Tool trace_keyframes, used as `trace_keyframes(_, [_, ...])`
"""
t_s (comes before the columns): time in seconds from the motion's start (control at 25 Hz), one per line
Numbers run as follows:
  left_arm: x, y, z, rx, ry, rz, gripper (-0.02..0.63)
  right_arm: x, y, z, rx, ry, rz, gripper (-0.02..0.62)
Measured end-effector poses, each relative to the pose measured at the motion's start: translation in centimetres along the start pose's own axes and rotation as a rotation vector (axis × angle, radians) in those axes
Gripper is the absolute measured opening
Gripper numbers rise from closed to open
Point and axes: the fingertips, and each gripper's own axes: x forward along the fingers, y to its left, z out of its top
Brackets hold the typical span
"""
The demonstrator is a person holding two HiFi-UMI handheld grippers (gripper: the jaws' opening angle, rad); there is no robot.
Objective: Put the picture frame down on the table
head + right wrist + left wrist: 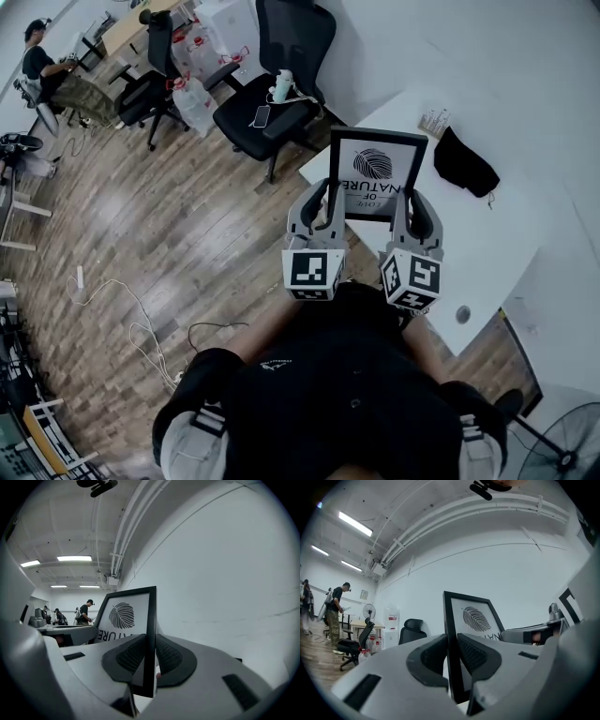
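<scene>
Left gripper [322,202] and right gripper [416,202], two in all, each clenched its jaws on a side edge of the one picture frame [378,172], held upright over the white table [497,246]; the grippers hid its bottom edge.

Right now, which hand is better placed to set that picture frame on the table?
Slightly the right. Both tools clamp the picture frame by its sides, but the right tool is over the table, the left tool at its edge.
</scene>
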Motion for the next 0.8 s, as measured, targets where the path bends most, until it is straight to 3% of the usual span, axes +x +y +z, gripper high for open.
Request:
trace_keyframes(0.48, [3.9, -3.0, -1.3, 0.013, 0.023, -0.086, 0.072, 0.0, -4.5, -0.3, 0.013, 0.007, -0.107, 0.066])
trace_keyframes(0.8, [8.0, -4.3, -1.6, 0.000, 0.033, -0.225, 0.072, 1.1, -7.0, -0.6, 0.030, 0.016, -0.251, 0.066])
